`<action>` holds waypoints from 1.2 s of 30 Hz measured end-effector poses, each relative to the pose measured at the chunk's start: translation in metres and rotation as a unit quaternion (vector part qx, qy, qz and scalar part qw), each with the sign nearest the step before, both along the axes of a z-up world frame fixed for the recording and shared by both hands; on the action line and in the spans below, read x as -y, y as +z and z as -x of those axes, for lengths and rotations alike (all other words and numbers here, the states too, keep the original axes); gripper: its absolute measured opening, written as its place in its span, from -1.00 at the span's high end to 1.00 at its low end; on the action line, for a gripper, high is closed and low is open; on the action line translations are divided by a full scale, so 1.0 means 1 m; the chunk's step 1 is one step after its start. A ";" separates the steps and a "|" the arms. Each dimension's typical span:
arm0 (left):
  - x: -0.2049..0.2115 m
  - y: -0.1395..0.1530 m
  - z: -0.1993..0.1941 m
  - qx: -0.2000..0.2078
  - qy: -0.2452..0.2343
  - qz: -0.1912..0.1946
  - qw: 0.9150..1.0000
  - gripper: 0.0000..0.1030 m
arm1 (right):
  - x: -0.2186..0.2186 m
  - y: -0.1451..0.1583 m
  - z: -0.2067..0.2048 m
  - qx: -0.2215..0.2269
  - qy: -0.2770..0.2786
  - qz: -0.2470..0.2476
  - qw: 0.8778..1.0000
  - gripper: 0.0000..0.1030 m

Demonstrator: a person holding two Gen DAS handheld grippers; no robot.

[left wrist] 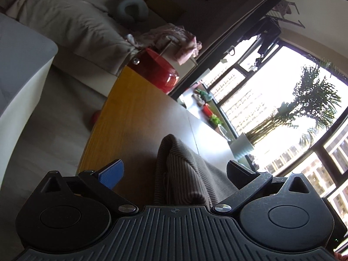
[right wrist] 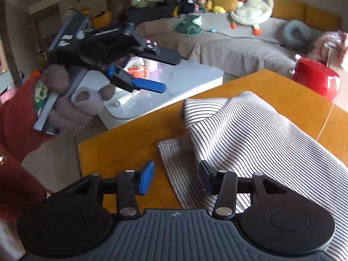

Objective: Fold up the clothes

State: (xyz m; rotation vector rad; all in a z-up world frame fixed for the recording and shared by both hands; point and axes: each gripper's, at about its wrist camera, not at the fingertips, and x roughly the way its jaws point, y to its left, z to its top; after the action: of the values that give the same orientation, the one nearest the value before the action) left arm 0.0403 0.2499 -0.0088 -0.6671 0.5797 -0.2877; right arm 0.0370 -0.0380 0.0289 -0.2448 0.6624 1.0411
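You are between grips on the striped shirt, which lies bunched on the wooden desk; your left claw stands spread wide and released, a fold of the cloth rising between its fingers; your right claw is half open over the hem corner, pads apparently not pressing; next, I judge, you must pinch that corner cleanly.

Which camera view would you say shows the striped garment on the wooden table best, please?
The right wrist view: the striped garment lies well lit across the wooden table, its stripes, hem and fold clear. The left wrist view shows only a dim, backlit bunched part between that gripper's open jaws.
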 end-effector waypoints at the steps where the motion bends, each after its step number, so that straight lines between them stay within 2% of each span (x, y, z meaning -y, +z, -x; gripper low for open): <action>1: 0.001 0.000 0.001 0.000 -0.002 -0.004 1.000 -1.00 | 0.008 0.005 0.000 0.003 -0.013 -0.009 1.000 0.07; 4: 0.011 0.001 0.000 0.003 -0.014 -0.012 1.000 -1.00 | 0.036 0.020 -0.004 0.024 -0.071 -0.031 0.997 0.07; 8: 0.043 0.004 -0.004 0.016 -0.072 -0.037 0.997 -1.00 | 0.063 0.027 -0.003 0.054 -0.132 -0.031 0.989 0.07; 11: 0.058 0.006 -0.004 0.015 -0.083 -0.070 0.994 -1.00 | 0.047 0.023 0.003 0.101 -0.112 0.011 0.988 0.02; 12: 0.061 0.006 -0.004 0.013 -0.082 -0.079 0.993 -1.00 | 0.034 0.019 0.006 0.122 -0.094 0.029 0.988 -0.13; 13: 0.059 0.005 -0.004 0.008 -0.073 -0.079 0.994 -1.00 | 0.021 0.015 0.008 0.142 -0.077 0.046 0.986 -0.21; 17: 0.045 -0.001 -0.003 -0.006 -0.042 -0.063 0.997 -1.00 | -0.042 -0.014 0.013 0.202 -0.017 0.120 0.972 -0.25; 19: 0.039 -0.002 0.000 -0.006 -0.036 -0.062 0.997 -1.00 | -0.062 -0.030 0.011 0.222 -0.002 0.157 0.962 -0.25; 21: 0.033 -0.004 0.004 -0.005 -0.030 -0.062 0.998 -1.00 | -0.068 -0.039 0.011 0.240 0.001 0.168 0.956 -0.25; 22: 0.029 -0.005 0.006 -0.006 -0.026 -0.061 0.998 -1.00 | -0.068 -0.037 0.008 0.233 -0.004 0.165 0.958 -0.19; 23: 0.025 -0.007 0.007 -0.007 -0.021 -0.059 0.998 -1.00 | -0.067 -0.033 0.005 0.222 -0.013 0.159 0.962 -0.04; 24: 0.021 -0.009 0.006 -0.011 -0.016 -0.055 0.998 -1.00 | -0.061 -0.027 -0.003 0.190 -0.028 0.137 0.972 0.21; 26: 0.017 -0.014 0.005 -0.018 -0.013 -0.045 0.999 -1.00 | -0.042 -0.012 -0.025 0.103 -0.071 0.074 0.989 0.38; 27: 0.016 -0.015 0.005 -0.021 -0.014 -0.039 0.999 -1.00 | -0.030 -0.004 -0.038 0.050 -0.097 0.036 0.993 0.45; 29: 0.014 -0.019 0.004 -0.025 -0.017 -0.027 0.999 -1.00 | -0.004 0.002 -0.059 -0.036 -0.138 -0.041 0.989 0.50; 32: 0.019 -0.024 -0.001 -0.024 -0.050 0.024 0.998 -1.00 | 0.032 0.003 -0.080 -0.122 -0.178 -0.132 0.967 0.54; 34: 0.024 -0.028 -0.006 -0.024 -0.077 0.067 0.995 -1.00 | 0.043 0.000 -0.083 -0.135 -0.186 -0.153 0.961 0.55; 36: 0.031 -0.033 -0.014 -0.027 -0.103 0.113 0.988 -1.00 | 0.044 -0.003 -0.080 -0.128 -0.182 -0.153 0.963 0.54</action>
State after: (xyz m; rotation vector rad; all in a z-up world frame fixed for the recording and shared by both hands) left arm 0.0541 0.2193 -0.0423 -0.8369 0.6760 -0.5360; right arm 0.1175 -0.0825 0.0264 0.2781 0.7340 0.8093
